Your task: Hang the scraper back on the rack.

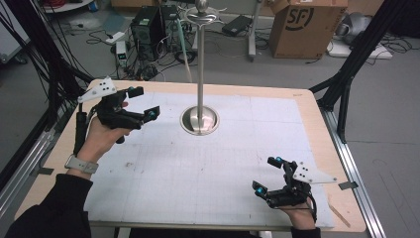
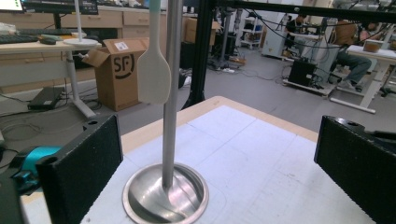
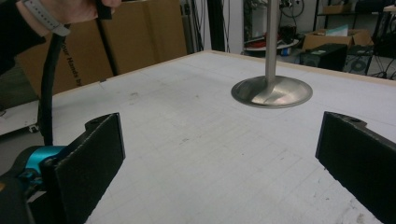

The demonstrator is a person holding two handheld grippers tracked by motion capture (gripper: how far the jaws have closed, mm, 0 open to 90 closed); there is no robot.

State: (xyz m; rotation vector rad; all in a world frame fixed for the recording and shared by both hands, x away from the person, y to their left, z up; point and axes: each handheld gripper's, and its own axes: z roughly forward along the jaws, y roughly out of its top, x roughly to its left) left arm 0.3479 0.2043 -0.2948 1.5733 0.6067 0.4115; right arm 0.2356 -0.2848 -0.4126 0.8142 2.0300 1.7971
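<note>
Your left gripper [image 1: 143,103] stands spread and empty beside the stand [image 1: 199,120], where the spatula [image 2: 153,77] hangs. Your right gripper [image 1: 267,174], also spread, idles. Next, probably withdraw the left clear.

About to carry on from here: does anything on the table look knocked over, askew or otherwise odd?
Nothing stands out. The metal stand is upright on the white mat, a pale spatula hangs beside its pole, and both tools, left and right, are open and empty.

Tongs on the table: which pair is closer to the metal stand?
The left tongs, raised beside the stand; the right tongs stay at the table's near edge.
</note>
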